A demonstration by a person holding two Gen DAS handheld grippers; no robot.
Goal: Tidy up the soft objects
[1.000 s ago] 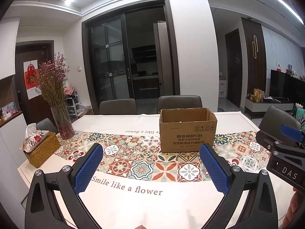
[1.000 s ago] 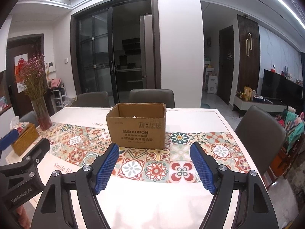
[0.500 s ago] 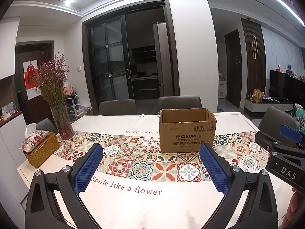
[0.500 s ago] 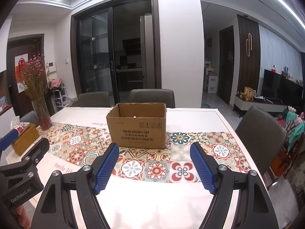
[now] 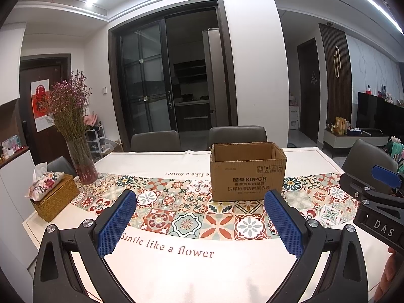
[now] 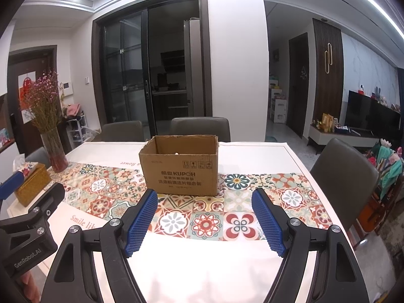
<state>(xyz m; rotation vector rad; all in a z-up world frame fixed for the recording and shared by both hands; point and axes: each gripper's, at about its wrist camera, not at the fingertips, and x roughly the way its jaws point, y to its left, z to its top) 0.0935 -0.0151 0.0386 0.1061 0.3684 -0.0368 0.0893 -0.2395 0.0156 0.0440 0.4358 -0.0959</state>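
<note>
The cardboard box [image 6: 179, 164] sits at centre frame, ahead of the right gripper [image 6: 205, 223]; the left gripper [image 5: 200, 223] sees it up-right. Both jaws released, empty.

Counter [image 5: 202, 272] in front of my tongs is bare up to the cardboard box [image 5: 248, 178], the only mid-counter obstacle. Vase [image 5: 82, 162] and tissue basket [image 5: 54, 199] crowd the far-left edge.

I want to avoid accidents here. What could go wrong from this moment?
1. The box looks light; a push from a hand-held gripper may slide it along the tablecloth.
2. The glass vase stands near the table edge; a wide left sweep might tip it.
</note>
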